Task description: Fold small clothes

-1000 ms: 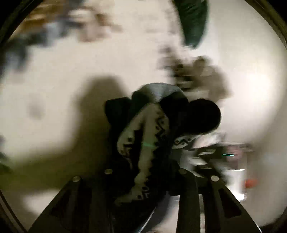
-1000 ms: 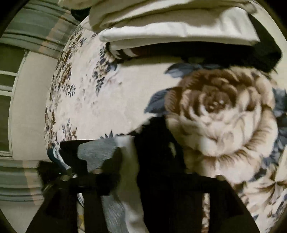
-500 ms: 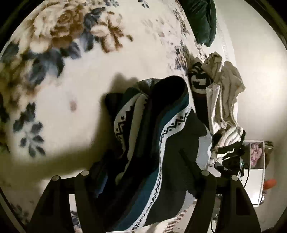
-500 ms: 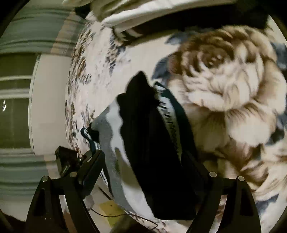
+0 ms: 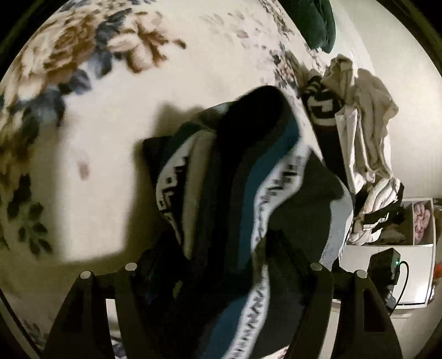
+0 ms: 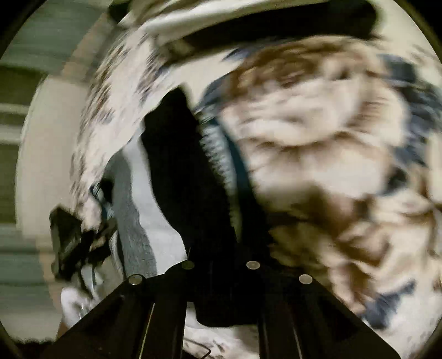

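Overhead, one striped garment [image 5: 248, 198], two grippers

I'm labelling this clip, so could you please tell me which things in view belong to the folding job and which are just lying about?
Belongs to the job:
- patterned sweater, between both grippers
- left gripper
- right gripper
- pile of unfolded clothes
- folded stack, blurred

Just lying about:
- floral blanket, the work surface
- dark green cushion
- white shelf unit

Striped knit garment [image 5: 248, 198] between spread fingers [image 5: 317, 298], above floral blanket [image 5: 91, 110].
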Motion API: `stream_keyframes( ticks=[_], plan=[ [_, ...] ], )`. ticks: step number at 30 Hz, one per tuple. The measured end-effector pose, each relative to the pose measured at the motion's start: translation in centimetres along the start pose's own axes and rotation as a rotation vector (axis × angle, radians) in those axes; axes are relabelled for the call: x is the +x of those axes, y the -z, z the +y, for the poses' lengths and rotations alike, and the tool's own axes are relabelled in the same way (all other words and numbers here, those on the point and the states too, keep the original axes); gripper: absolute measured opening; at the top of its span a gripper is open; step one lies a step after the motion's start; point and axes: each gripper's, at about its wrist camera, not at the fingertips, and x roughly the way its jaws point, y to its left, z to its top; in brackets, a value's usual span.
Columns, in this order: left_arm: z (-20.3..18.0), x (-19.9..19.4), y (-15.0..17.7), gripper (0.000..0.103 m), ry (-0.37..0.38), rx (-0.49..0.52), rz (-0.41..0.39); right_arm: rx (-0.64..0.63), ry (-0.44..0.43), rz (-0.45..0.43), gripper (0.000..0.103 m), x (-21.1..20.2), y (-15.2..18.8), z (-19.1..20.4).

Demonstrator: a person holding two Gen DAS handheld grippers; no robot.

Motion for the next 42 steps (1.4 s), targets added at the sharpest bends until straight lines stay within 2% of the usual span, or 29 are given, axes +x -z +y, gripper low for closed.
stream_keyframes(
  ticks=[2,7,9,11,13,19,20,21,22,24,27,31,33,34,35,36,37,39,42],
  plan=[
    [-0.3,0.2,0.0,0.069,-0.012,0.015,0.005,0.07,0.013,0.013,0.007,0.4,0.5,-1.5],
    [-1.0,-0.7,0.0,0.069,-0.043,0.026,0.019,0.061,0.014,0.074,0.011,1.5,-0.1,-0.7],
    [-1.8,-1.9,0.1,0.069,-0.062,0.057,-0.001,0.039,0.015,0.047,0.017,0.2,-1.0,0.0],
    [-2.7,-2.8,0.0,0.069,-0.078,0.087,-0.017,0.014,-0.022,-0.023,0.05,-1.8,-2.3,0.8],
    [-3.4,-2.9,-0.2,0.069,-0.109,0.104,-0.021,-0.001,-0.056,-0.061,0.054,-2.2,-3.7,1.4],
    [-3.3,-2.3,0.1,0.069,-0.217,0.075,0.054,0.045,-0.141,0.008,0.053,1.9,-9.1,1.9],
    [-3.0,-2.8,0.6,0.069,-0.241,0.068,0.062,0.047,-0.152,0.016,0.03,2.6,-9.5,2.2],
    [-3.0,-3.1,0.9,0.069,-0.251,0.066,0.066,0.042,-0.176,0.008,0.012,2.9,-9.7,2.7],
    [-2.7,-3.6,1.3,0.069,-0.259,0.061,0.071,0.032,-0.167,0.005,0.011,3.2,-9.8,3.2],
    [-2.1,-4.5,1.7,0.069,-0.268,0.034,0.07,-0.034,-0.101,-0.057,0.011,2.6,-10.0,5.0],
    [-2.4,-5.5,0.8,0.069,-0.22,0.0,0.018,-0.002,-0.029,-0.078,0.011,3.2,-11.0,4.6],
    [-4.6,-4.2,-2.7,0.069,-0.182,0.047,-0.055,-0.031,-0.019,-0.066,0.011,3.9,-11.0,5.5],
    [-5.2,-2.2,-4.4,0.069,-0.149,0.065,-0.05,-0.043,-0.019,-0.065,0.011,3.7,-10.7,6.1],
    [-5.3,-1.4,-5.0,0.068,-0.158,0.073,-0.054,-0.048,-0.021,-0.064,0.011,3.5,-10.7,6.2],
    [-5.5,-0.6,-5.6,0.06,-0.169,0.1,-0.069,-0.052,-0.02,-0.063,0.011,3.3,-10.5,6.2],
    [-5.6,0.2,-6.1,0.045,-0.197,0.139,-0.069,-0.055,-0.021,-0.06,0.011,3.1,-10.5,6.1],
    [-5.4,0.8,-6.5,0.041,-0.237,0.168,-0.062,-0.058,-0.023,-0.058,0.011,2.9,-10.5,6.0],
    [-4.1,1.8,-7.3,0.041,-0.254,0.163,-0.045,-0.079,-0.009,-0.063,0.011,2.5,-10.6,6.0],
    [-2.4,2.2,-8.2,0.042,-0.211,0.106,-0.03,-0.079,0.031,-0.059,0.011,3.5,-11.0,5.4]
  ],
)
